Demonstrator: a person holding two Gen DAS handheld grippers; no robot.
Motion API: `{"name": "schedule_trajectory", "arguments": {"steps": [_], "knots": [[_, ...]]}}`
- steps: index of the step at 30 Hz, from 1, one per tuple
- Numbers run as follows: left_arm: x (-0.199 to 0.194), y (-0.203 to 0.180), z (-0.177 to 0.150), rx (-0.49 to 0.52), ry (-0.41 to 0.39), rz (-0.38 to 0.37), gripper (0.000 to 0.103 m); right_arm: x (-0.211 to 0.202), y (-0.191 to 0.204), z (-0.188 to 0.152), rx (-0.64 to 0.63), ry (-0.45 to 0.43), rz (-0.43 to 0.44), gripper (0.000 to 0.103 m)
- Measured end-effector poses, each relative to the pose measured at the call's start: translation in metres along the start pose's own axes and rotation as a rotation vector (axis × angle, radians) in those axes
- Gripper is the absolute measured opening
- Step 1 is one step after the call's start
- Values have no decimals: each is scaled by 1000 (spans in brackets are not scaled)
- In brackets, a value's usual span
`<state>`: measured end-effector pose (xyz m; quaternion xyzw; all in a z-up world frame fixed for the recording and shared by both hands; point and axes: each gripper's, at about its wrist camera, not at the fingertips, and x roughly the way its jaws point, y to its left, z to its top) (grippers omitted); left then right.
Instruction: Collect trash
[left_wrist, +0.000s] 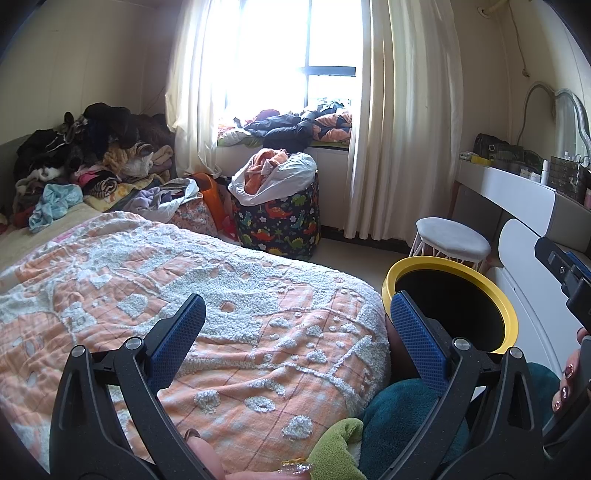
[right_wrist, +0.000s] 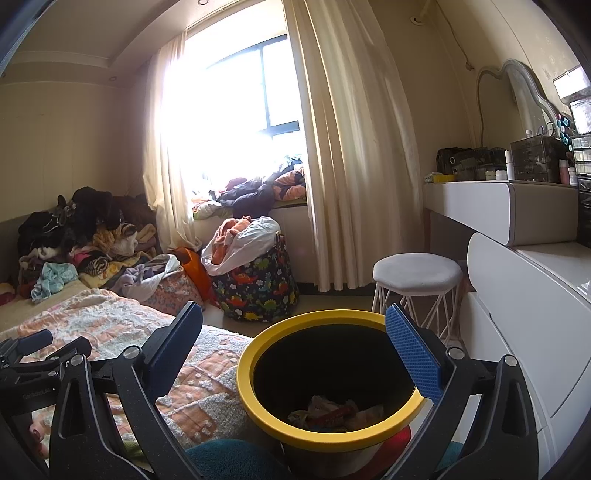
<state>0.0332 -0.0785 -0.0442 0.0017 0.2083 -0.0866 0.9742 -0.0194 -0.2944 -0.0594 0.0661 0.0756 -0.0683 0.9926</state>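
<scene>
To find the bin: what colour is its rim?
Yellow rim on the round black trash bin, clearest in the right wrist view.

Yellow-rimmed black bin (right_wrist: 332, 376) stands upright beside the bed, crumpled wrappers (right_wrist: 334, 411) inside.

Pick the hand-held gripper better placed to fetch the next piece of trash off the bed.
Left, probably. The left hand-held gripper is open, empty and hangs over the blanket. The right hand-held gripper is also open but sits over the trash bin, beside the bed. No loose trash clearly shows on the blanket.
</scene>
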Motion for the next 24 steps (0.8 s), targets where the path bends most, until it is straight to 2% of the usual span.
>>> {"name": "schedule_trajectory", "arguments": {"steps": [6,10,13,14,16,17,19,20,21,22,23,24], "knots": [[2,0,-3,0,10,15,92,0,0,0,0,2,3,97],[9,14,-5,-65,59,22,92,1,8,1,-18,5,26,97],[6,49,-2,-145,78,74,92,10,36,11,-39,50,150,97],[3,63,-1,-168,82,95,92,16,58,18,-60,72,218,97],[-6,112,1,-246,100,200,92,26,99,23,-104,121,354,97],[-10,139,-1,-284,112,272,92,36,136,22,-152,195,469,97],[-16,200,-10,-357,158,415,92,48,194,15,-222,307,602,97],[-16,229,-17,-388,203,481,92,56,240,3,-273,407,701,97],[-16,263,-26,-435,261,559,92,62,270,-8,-295,475,777,97],[-18,292,-36,-483,284,610,92,68,300,-23,-321,553,845,97],[-19,310,-42,-503,299,648,92,73,334,-42,-370,634,887,97],[-18,335,-52,-523,340,726,92,78,369,-65,-426,697,900,97]]}}
